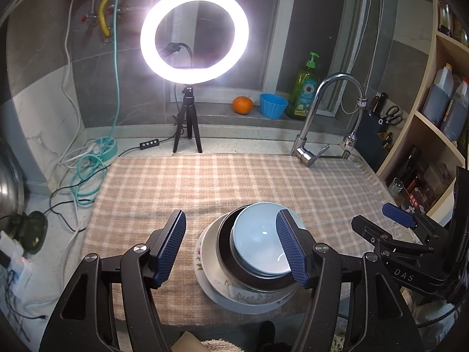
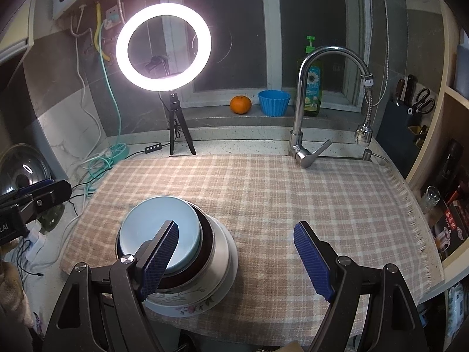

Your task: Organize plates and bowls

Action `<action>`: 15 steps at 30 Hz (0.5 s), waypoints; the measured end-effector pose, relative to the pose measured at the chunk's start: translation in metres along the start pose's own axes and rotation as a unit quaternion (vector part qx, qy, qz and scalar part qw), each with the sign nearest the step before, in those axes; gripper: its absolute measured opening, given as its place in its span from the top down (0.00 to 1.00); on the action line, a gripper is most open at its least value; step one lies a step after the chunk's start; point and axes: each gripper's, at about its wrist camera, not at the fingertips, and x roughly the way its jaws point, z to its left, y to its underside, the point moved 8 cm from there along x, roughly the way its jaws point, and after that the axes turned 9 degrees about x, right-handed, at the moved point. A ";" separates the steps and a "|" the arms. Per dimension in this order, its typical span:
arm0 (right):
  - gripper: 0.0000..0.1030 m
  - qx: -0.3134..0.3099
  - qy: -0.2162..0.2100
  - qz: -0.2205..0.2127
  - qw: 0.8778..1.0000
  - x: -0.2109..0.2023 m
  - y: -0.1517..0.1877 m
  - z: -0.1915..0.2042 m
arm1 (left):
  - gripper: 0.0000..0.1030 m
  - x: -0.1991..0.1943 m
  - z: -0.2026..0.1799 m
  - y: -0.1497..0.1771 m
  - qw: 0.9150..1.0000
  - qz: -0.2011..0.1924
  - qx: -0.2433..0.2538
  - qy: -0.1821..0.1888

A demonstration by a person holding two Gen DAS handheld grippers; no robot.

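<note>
A light blue bowl [image 1: 258, 243] sits on top of a stack, nested in a dark steel-walled bowl [image 1: 225, 234] on a white floral plate [image 1: 206, 278]. The stack stands near the front edge of a checked cloth [image 1: 205, 182]. My left gripper [image 1: 230, 220] is open; the stack's left part shows between its fingers, and its right finger [image 1: 290, 246] overlaps the blue bowl's right rim, contact unclear. My right gripper [image 2: 236, 226] is open over bare cloth, to the right of the blue bowl [image 2: 158, 220], steel bowl [image 2: 218, 246] and plate [image 2: 193, 305]; its left finger [image 2: 159, 258] covers the bowl's near side.
A lit ring light [image 1: 194, 33] on a tripod stands behind the cloth, with a faucet [image 1: 322, 111] at the back right. An orange [image 1: 242, 104], blue cup [image 1: 272, 105] and soap bottle [image 1: 304, 94] line the sill. Cables [image 1: 88, 176] lie at left, shelves [image 1: 433, 135] at right.
</note>
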 end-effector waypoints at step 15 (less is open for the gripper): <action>0.25 0.002 0.000 0.002 1.000 0.003 -0.001 -0.003 | 0.38 0.002 -0.001 -0.002 1.000 0.002 0.002 0.002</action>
